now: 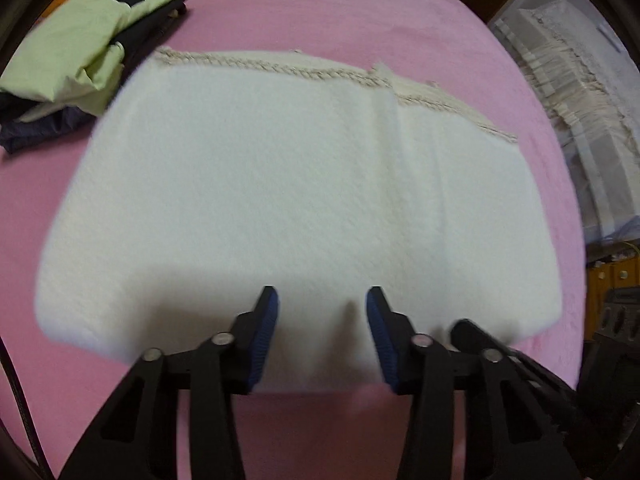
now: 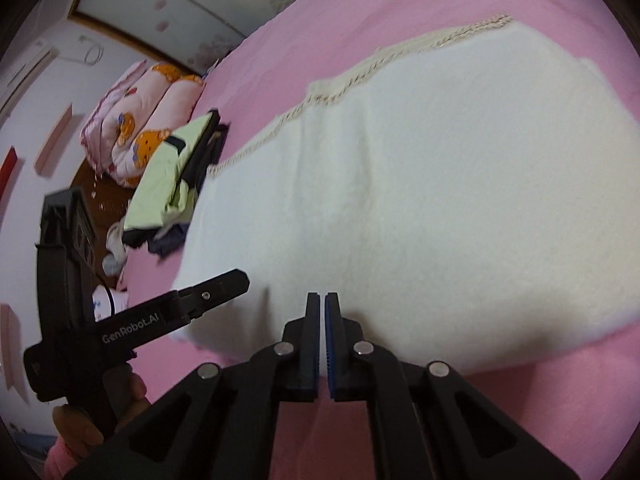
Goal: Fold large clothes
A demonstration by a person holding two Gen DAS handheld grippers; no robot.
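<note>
A large white fleecy garment (image 1: 280,184) with a braided beige trim (image 1: 280,66) along its far edge lies folded flat on the pink bed (image 1: 360,12). My left gripper (image 1: 322,300) is open and empty, its blue pads over the garment's near edge. My right gripper (image 2: 323,298) is shut with nothing between its pads, at the near edge of the same garment (image 2: 420,200). The left gripper (image 2: 224,280) also shows in the right wrist view, just to the left.
A folded light-green and dark garment pile (image 1: 80,52) lies at the bed's far left, also in the right wrist view (image 2: 168,176). Pink patterned bedding (image 2: 136,124) is stacked by the wall. A white covered piece of furniture (image 1: 580,100) stands past the bed's right edge.
</note>
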